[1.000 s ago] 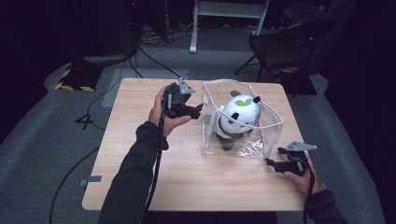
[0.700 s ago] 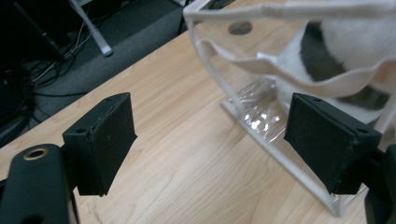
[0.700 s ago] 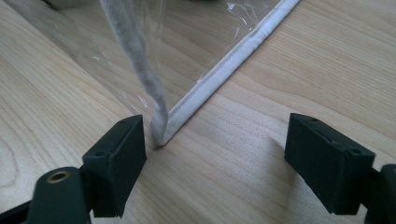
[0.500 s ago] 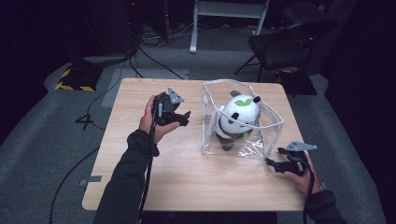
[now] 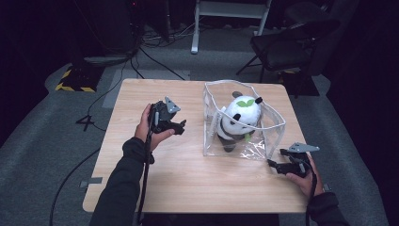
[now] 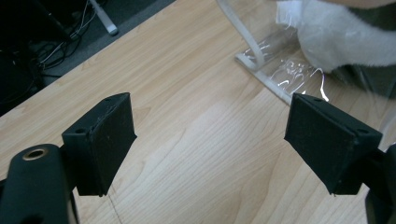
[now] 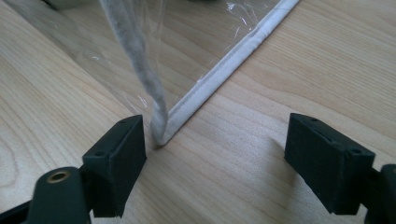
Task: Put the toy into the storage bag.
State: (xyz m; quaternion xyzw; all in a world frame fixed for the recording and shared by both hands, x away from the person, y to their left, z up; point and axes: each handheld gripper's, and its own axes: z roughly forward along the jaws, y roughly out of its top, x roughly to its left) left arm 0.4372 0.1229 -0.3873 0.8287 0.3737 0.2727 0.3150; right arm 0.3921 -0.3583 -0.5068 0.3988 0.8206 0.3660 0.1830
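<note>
A plush panda point(image 5: 236, 123) sits inside the clear plastic bag point(image 5: 270, 134) right of the table's point(image 5: 188, 188) centre, with the left gripper point(image 5: 179, 127) wide open, empty, left of it, and the right gripper point(image 5: 273, 165) wide open, empty, at the bag's near right corner.

1 panda toy point(image 5: 237, 120), 1 clear bag point(image 5: 277, 125), 2 hand-held grippers point(image 5: 180, 127), 1 table point(image 5: 188, 179)

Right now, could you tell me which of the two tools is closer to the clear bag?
The right tool: its open jaws sit at the bag's near corner, the white seam just in front of them. The left tool, also open, is held farther off over bare table.
</note>
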